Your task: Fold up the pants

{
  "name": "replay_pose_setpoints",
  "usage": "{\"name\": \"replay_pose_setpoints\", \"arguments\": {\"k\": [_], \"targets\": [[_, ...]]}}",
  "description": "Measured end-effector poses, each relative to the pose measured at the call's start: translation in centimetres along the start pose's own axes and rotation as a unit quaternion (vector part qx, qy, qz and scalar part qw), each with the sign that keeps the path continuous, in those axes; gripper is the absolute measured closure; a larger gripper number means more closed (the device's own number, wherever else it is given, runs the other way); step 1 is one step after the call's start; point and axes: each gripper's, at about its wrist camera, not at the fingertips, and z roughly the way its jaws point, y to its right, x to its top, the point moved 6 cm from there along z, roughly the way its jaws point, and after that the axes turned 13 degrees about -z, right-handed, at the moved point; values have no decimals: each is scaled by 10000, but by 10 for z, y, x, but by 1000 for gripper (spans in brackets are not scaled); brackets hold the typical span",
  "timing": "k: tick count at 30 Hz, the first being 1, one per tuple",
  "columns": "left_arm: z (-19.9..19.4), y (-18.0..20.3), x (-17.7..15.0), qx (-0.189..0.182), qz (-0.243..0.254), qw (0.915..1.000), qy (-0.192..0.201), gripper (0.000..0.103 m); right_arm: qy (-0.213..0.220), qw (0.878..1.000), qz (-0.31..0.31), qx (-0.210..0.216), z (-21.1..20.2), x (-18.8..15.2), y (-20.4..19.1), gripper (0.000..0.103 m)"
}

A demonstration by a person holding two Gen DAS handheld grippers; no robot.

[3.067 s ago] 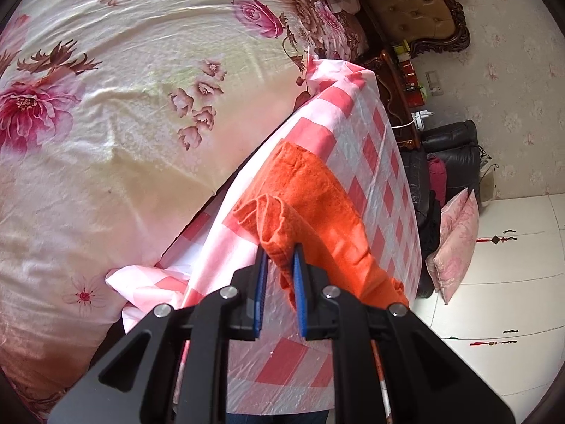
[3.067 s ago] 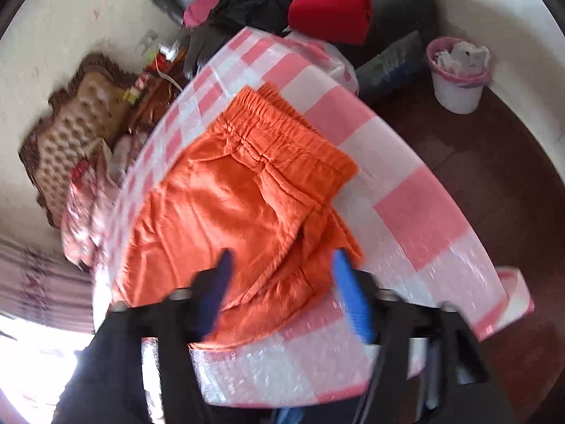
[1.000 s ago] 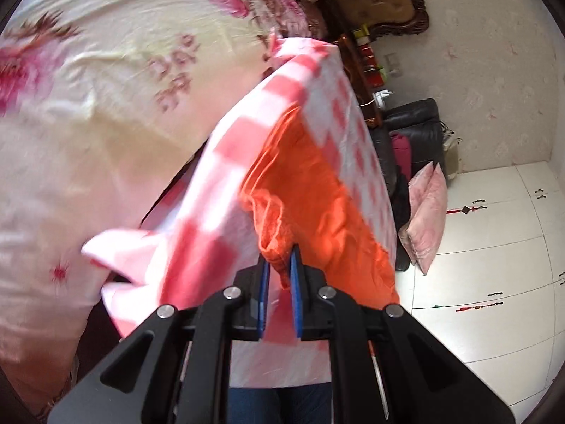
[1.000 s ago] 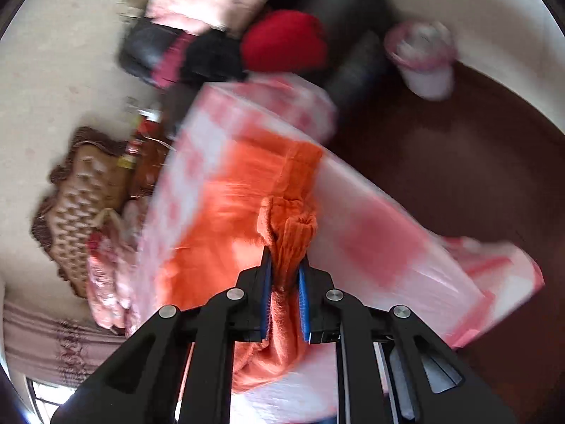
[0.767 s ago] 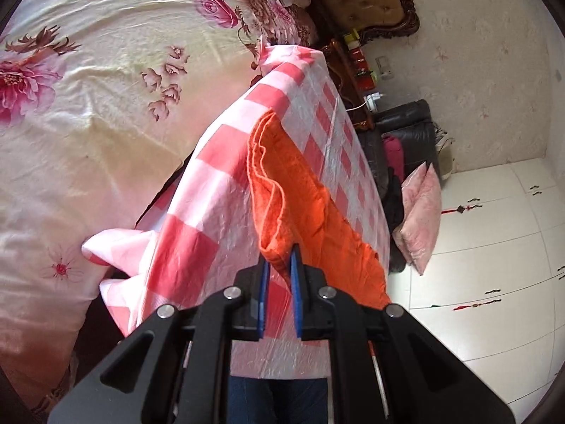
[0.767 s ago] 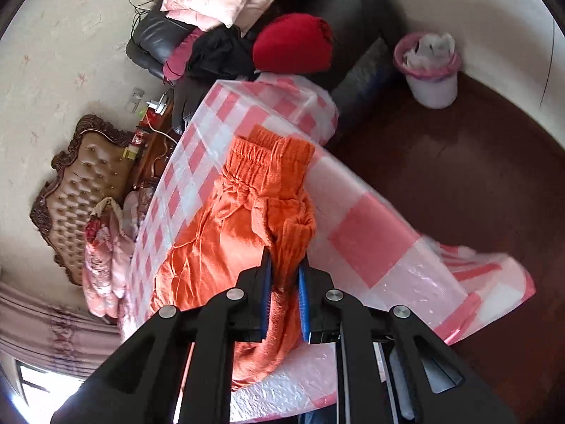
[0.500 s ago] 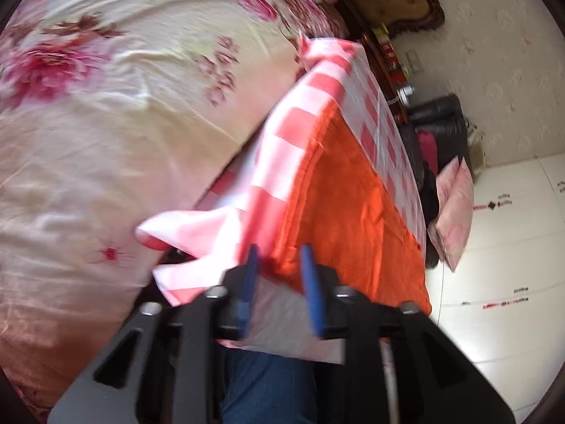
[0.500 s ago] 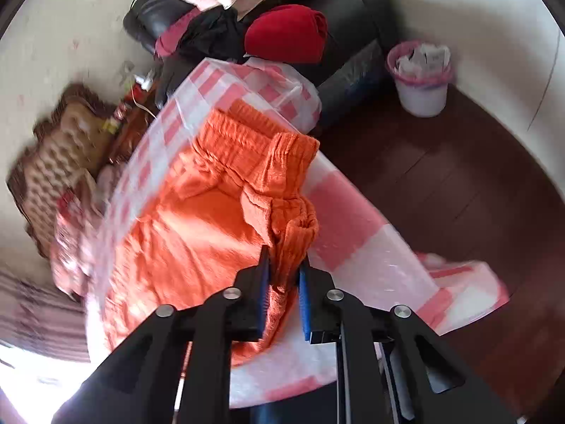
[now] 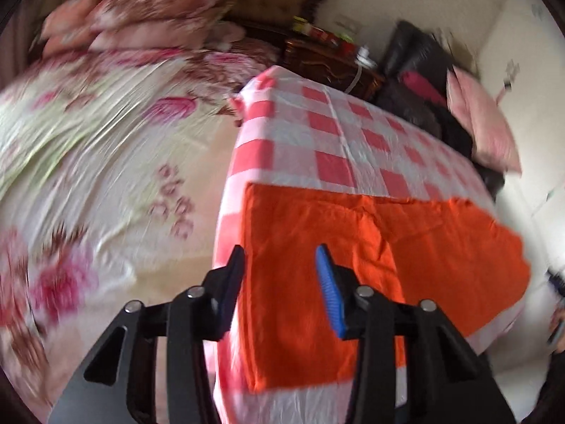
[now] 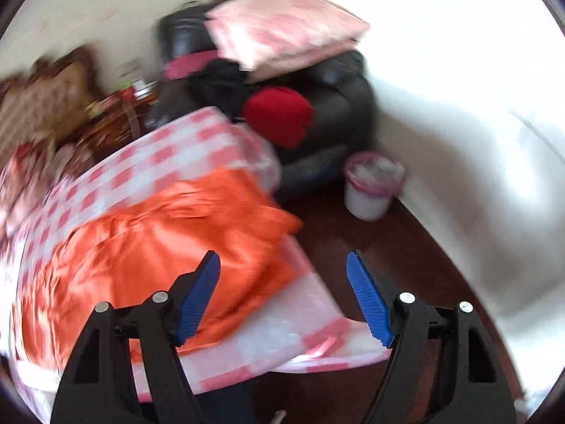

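Left wrist view: orange pants (image 9: 317,275) lie flat on checked cloth (image 9: 317,134), both grippers unclamped, empty.

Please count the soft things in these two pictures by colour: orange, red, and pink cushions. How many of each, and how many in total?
Orange: 1, the orange cotton pants lying on the pink-checked plastic tablecloth.
Red: 1, the red bundle of cloth on the black leather sofa.
Pink: 1, the pink rectangular cushion.
Total: 3.

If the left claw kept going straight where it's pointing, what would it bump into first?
Most likely the orange pants, lying flat on the checkered tablecloth. The left claw, now closing on nothing, points down at them; depth is unclear.
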Motion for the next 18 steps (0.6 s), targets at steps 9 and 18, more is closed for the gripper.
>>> {"name": "replay_pose_setpoints", "arguments": {"k": [9, 18], "targets": [[60, 5, 22, 713, 888, 9935, -70, 70, -195, 9885, -1191, 915, 21, 6, -128, 24], [80, -1, 28, 886, 1041, 9904, -201, 81, -530, 9825, -1394, 1119, 54, -2, -183, 23]]}}
